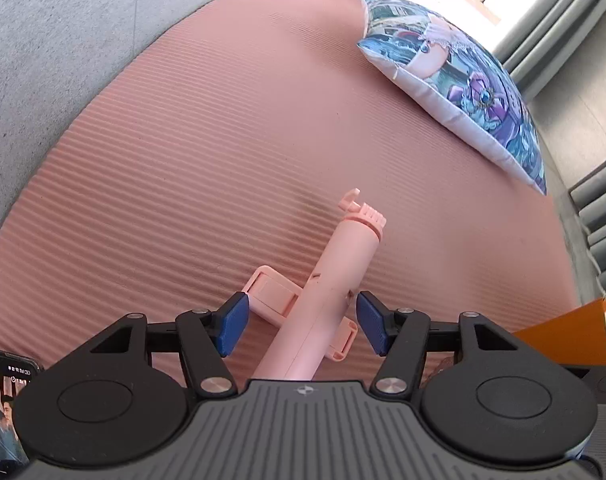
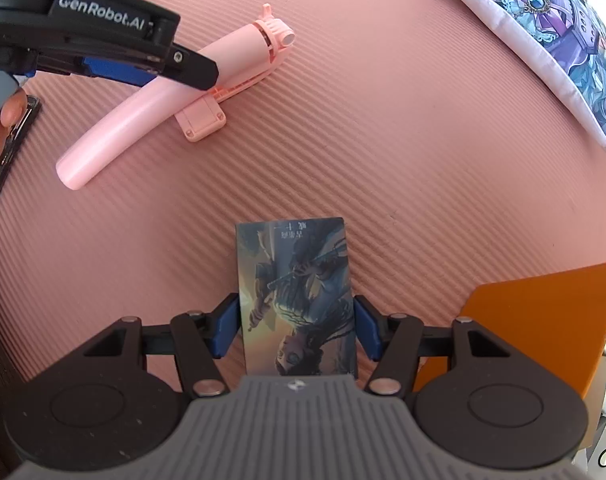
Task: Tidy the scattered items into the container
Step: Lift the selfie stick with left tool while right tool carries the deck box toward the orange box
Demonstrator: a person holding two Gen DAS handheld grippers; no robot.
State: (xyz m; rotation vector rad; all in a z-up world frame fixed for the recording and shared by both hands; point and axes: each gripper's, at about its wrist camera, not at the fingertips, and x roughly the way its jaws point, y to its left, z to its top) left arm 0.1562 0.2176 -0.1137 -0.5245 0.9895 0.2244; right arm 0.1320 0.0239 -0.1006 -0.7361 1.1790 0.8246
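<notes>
— Tongs first, what have you got?

— Left tongs [image 1: 299,326] are wide open, straddling the stick with nothing gripped; I can see a gap at the right pad. Right tongs [image 2: 297,328] are about halfway closed on the card, pads pressing its two long edges.

— And the layout, big to small?

— Everything lies on the mat [image 1: 223,140]. The pillow [image 1: 463,80] is at the far side, well apart from my work. The box [image 2: 543,320], orange, sits just right of my right tongs. The stick [image 1: 331,272] lies flat on the mat, its folded clamp jutting out sideways just beside my left pad. The card [image 2: 299,288] is in the right tongs, not yet in the box. A phone [image 1: 7,400] lies at the mat's left edge.

— What worries you?

— Closing the left tongs. I think that pad would catch the clamp rather than the tube, so the stick could twist or swing free on the lift. The tube also looks smooth and round, so a shallow bite may slip. The card is thin; squeeze harder and I'd expect it to bow and spring out before it reaches the box.
</notes>
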